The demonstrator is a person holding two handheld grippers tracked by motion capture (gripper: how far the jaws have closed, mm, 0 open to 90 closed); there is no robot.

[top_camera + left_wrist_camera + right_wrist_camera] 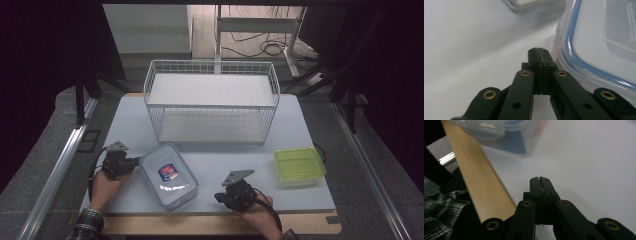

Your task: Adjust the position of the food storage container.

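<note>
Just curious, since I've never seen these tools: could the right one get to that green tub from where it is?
Probably yes. The right hand-held gripper and the green tub have bare table between them; its jaws are shut, though.

A white wire two-shelf rack [212,102] stands at the back of the pale grey worktop [300,125]. Before it, a clear lidded plastic box [168,175] lies left and a green plastic tub [299,164] lies right, well apart.

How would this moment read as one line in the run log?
left hand-held gripper: shut, beside blue-rimmed lidded container | right hand-held gripper: shut, empty | green container: apart, right | wire basket: behind
</note>
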